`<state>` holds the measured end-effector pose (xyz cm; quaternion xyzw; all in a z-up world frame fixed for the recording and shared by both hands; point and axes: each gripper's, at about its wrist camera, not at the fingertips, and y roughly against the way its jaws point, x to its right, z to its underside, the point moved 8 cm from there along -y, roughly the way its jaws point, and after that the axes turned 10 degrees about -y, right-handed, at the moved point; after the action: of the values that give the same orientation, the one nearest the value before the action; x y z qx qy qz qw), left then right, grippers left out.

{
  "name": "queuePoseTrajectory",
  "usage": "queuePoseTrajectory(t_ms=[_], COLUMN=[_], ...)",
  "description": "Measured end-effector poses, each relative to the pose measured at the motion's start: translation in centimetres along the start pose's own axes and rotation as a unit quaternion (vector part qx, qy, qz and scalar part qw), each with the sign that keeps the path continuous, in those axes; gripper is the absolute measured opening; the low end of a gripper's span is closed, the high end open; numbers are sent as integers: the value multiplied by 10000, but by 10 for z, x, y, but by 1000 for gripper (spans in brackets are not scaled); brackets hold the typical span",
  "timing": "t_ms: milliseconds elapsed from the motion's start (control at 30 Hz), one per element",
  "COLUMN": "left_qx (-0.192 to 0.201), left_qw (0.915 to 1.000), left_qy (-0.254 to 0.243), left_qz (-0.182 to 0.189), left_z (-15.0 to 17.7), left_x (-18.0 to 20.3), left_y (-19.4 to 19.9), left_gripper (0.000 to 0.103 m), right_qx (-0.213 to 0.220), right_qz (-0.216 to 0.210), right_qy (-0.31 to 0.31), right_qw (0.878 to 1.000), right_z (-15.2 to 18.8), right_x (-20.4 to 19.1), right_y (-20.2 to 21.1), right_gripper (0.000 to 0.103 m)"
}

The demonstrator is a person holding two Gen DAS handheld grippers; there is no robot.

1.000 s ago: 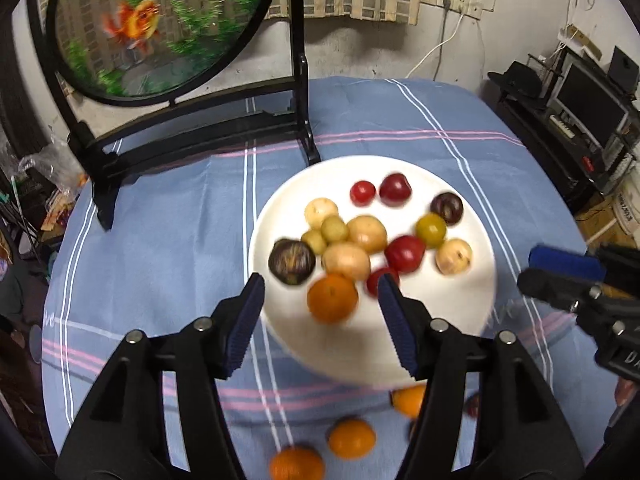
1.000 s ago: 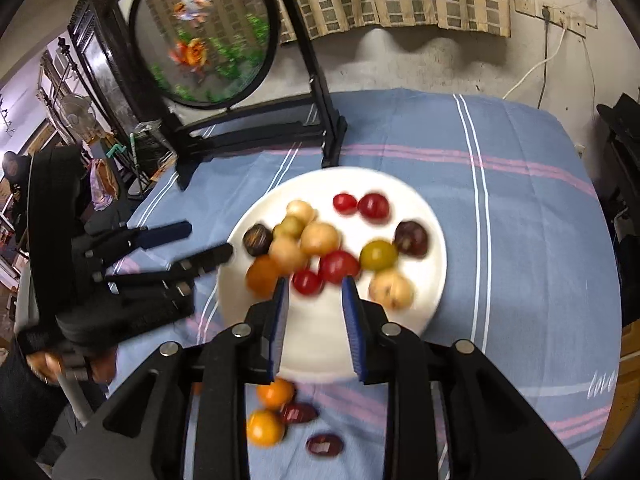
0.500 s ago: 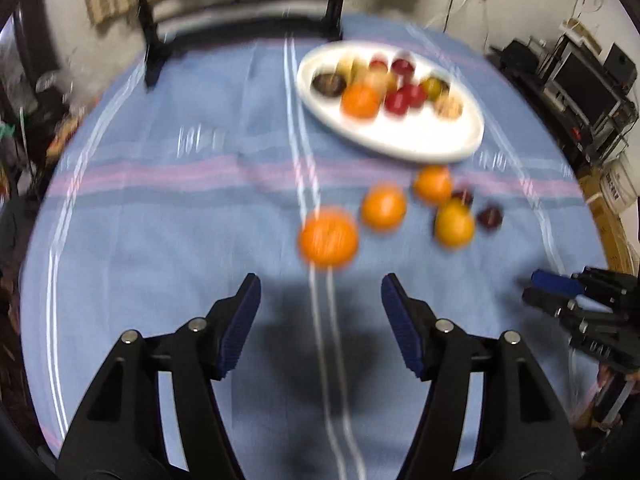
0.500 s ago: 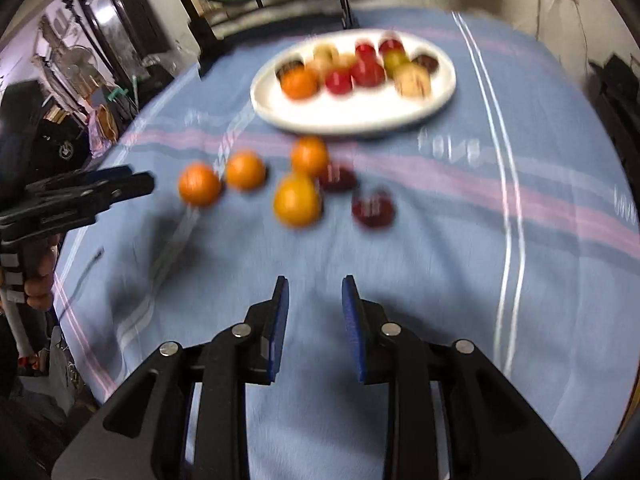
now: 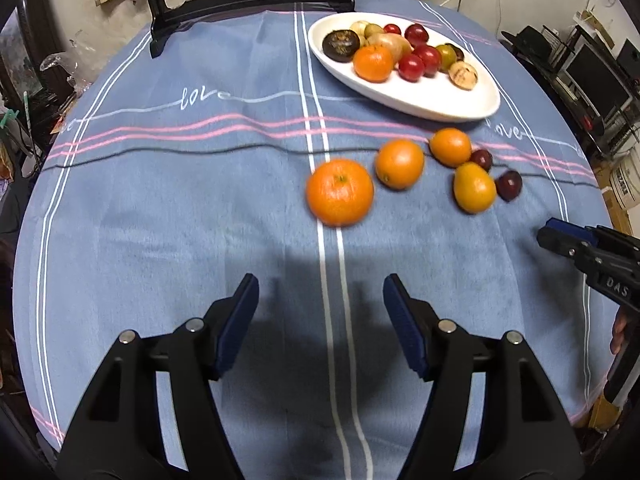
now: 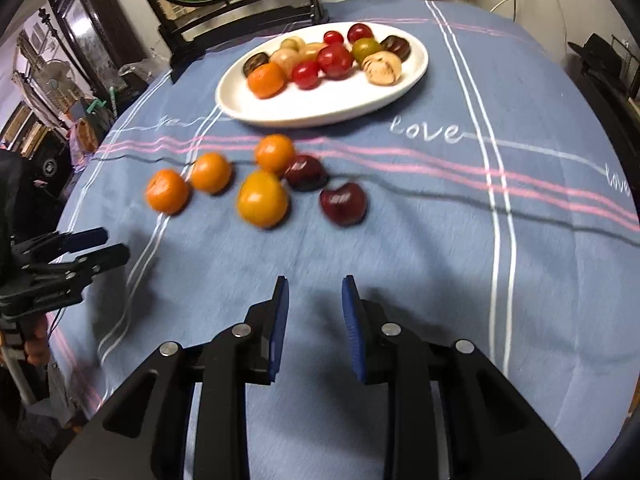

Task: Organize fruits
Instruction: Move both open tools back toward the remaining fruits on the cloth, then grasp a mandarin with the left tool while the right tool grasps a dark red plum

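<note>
Both grippers have pulled back from over the white plate [image 5: 452, 108], which now sits in the upper right of the left wrist view, with the loose fruit in the middle of the frame. My left gripper [image 5: 320, 324] hangs above bare blue cloth on the tabletop [image 5: 160, 208], its jaws opening to a medium gap with nothing between them. My right gripper [image 6: 312, 320] is narrow, almost closed, and empty.

Six pieces are off the plate: the big orange [image 5: 340, 192] nearest my left gripper, three smaller orange fruits [image 5: 399, 163] behind it, and two dark plums [image 6: 343, 204] nearer my right gripper.

My worry is rolling. These fruits are round and bunched close, some touching, so a jaw coming down off-centre could nudge one into its neighbours and scatter them toward the tabletop edge. As I judge it, the right gripper is too narrow for a plum; lowered like this it would push the fruit instead of straddling it.
</note>
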<state>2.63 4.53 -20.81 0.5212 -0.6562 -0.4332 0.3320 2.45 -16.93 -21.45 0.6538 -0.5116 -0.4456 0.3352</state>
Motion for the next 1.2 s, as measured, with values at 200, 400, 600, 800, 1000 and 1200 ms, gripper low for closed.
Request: queuePoseTrajectory(t_ms=[200, 400, 600, 800, 1000, 1200], left_qx=[31, 15, -72, -129, -197, -216], left_qw=[9999, 9998, 9998, 9997, 9996, 9995], left_qy=[-75, -155, -173, -198, -195, -211], left_qz=[-95, -87, -108, -83, -86, -100], left_z=[-26, -46, -57, -59, -56, -57], left_x=[0, 0, -4, -3, 0, 1], left_y=[-14, -31, -49, -58, -65, -68], left_gripper=[67, 70, 71, 71, 71, 55], right_qx=[42, 185, 112, -60, -151, -112], right_qz=[150, 110, 378, 438, 486, 388], right_qy=[2, -2, 356, 489, 510, 428], right_qw=[9999, 9998, 9986, 9978, 9974, 9983], right_z=[-24, -36, -42, -39, -41, -43], right_x=[1, 3, -1, -2, 1, 2], right_y=[-13, -14, -26, -37, -43, -39], right_gripper=[27, 69, 69, 66, 39, 32])
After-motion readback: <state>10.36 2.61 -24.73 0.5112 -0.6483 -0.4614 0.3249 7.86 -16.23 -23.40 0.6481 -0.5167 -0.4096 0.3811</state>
